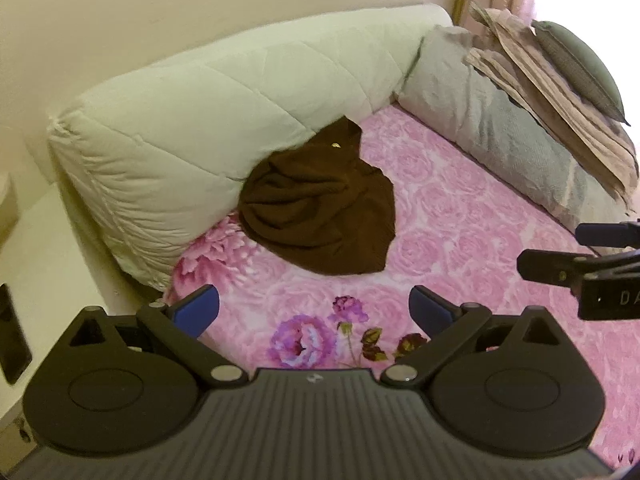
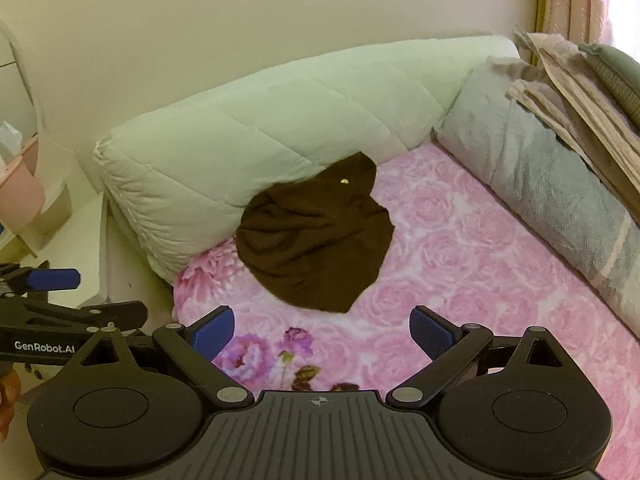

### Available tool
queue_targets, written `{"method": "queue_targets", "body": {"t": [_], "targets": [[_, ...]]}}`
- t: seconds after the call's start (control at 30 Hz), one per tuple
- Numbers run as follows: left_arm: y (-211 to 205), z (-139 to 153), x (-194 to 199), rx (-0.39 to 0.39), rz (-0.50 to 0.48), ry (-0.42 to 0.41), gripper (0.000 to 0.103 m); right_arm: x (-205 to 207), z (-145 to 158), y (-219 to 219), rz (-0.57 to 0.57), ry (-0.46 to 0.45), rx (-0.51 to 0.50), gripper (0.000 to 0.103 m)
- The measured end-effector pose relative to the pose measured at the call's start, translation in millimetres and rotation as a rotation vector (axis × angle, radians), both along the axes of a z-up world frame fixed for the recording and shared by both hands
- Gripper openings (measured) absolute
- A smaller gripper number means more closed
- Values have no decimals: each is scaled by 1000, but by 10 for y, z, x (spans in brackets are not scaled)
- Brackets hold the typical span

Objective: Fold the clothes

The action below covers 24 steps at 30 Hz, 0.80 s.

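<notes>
A dark brown garment [image 1: 320,208] lies crumpled in a heap on the pink floral bedsheet [image 1: 460,240], its far edge against a white quilted duvet roll [image 1: 224,108]. It also shows in the right wrist view [image 2: 316,240]. My left gripper [image 1: 314,310] is open and empty, held above the sheet short of the garment. My right gripper [image 2: 322,332] is open and empty, also short of the garment. Each gripper shows at the side of the other's view: the right one [image 1: 568,252] and the left one [image 2: 60,292].
A grey rolled blanket [image 1: 500,136] with folded beige bedding [image 1: 560,108] and a green pillow [image 1: 580,68] lines the right side of the bed. A white bedside table [image 1: 44,248] with a black phone [image 1: 12,336] stands left. Wall behind the duvet roll [image 2: 256,120].
</notes>
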<state>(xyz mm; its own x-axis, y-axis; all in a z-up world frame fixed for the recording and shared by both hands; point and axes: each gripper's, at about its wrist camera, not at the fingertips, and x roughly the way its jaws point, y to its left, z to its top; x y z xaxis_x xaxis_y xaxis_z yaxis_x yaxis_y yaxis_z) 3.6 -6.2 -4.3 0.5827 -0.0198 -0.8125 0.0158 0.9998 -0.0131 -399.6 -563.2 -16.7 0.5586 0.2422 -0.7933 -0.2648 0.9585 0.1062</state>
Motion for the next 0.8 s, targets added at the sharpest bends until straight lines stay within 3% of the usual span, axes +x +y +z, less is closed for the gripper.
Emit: {"method": "queue_targets", "body": {"t": [0.17, 0.23, 0.37, 0.8], "targets": [[-120, -85, 70, 35, -35, 16, 100, 20, 13, 161, -26, -1, -3, 97], [44, -137, 11, -3, -49, -20, 100, -35, 26, 201, -43, -23, 12, 97], [244, -130, 115, -26, -93, -16, 100, -4, 22, 145, -59, -11, 35, 97], [116, -107, 78, -29, -108, -28, 100, -42, -24, 121, -86, -24, 27, 97]]}}
